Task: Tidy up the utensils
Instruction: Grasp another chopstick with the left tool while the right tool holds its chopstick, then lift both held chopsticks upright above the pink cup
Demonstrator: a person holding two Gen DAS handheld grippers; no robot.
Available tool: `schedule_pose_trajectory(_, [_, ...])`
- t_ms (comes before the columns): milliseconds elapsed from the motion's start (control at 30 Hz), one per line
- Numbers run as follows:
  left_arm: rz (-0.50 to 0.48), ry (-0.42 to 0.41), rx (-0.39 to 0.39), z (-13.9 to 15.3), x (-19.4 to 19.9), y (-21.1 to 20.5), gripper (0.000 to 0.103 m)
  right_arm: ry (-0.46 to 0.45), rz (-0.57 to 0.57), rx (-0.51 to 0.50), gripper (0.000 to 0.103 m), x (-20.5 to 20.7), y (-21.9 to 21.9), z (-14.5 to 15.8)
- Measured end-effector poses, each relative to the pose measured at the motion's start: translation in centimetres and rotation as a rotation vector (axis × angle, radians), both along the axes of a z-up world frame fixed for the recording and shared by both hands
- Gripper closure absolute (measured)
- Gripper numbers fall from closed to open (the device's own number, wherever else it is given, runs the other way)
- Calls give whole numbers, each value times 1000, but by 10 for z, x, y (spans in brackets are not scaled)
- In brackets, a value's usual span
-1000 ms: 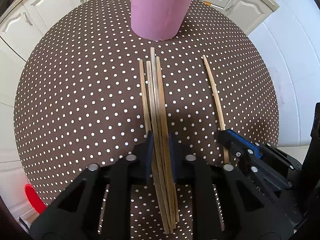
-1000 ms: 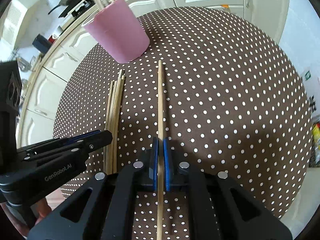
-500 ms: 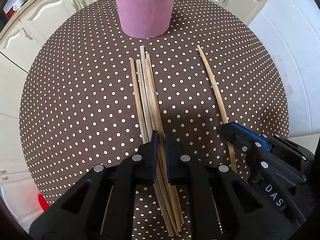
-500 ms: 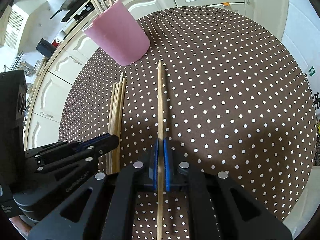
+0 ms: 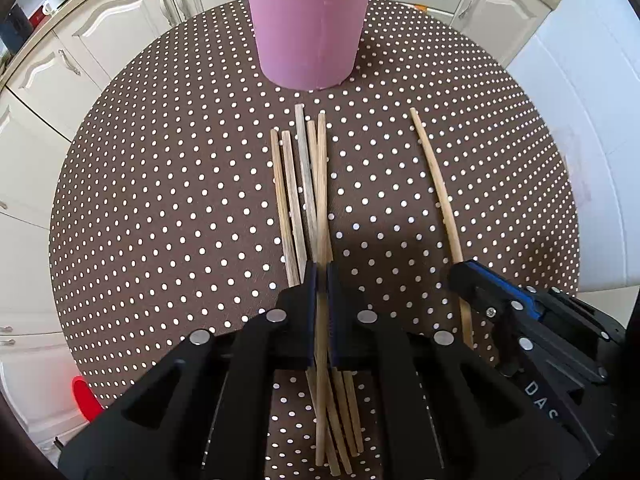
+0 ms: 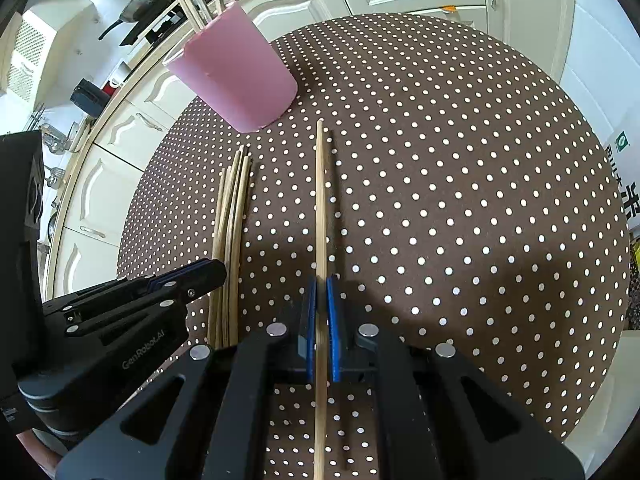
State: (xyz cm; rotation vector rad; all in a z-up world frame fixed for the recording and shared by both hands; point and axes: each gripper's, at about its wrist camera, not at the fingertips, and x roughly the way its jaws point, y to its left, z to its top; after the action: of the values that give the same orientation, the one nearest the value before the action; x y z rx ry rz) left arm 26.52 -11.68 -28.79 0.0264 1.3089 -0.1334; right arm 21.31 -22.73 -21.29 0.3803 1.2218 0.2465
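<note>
A pink cup (image 5: 308, 20) stands at the far side of the round dotted table (image 5: 160, 200); in the right wrist view the cup (image 6: 236, 76) holds several sticks. Several wooden chopsticks (image 5: 294, 200) lie side by side in front of it. My left gripper (image 5: 321, 276) is shut on one chopstick (image 5: 321, 184) from that bundle, lifted slightly above the others. My right gripper (image 6: 321, 284) is shut on a single chopstick (image 6: 320, 200), which also shows in the left wrist view (image 5: 438, 184). The bundle (image 6: 230, 216) lies to its left.
White kitchen cabinets (image 5: 100, 32) run behind the table. A red object (image 5: 84, 398) sits below the table's left edge. A pan and stove (image 6: 144, 8) stand on the counter at the back left.
My left gripper has closed from around the bundle onto one chopstick and raised it slightly. The view has pulled back from the cup. The right gripper keeps its hold.
</note>
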Motion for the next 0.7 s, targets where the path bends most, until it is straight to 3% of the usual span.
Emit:
schedule_pose_trajectory(333, [33,-50,-56,7,-13,25,97,-70,-14,37,99,7,12,22])
schedule_pose_trajectory(700, [77,-131,-92,49,-12,42,97,-222,-55,101,98,37,23,71])
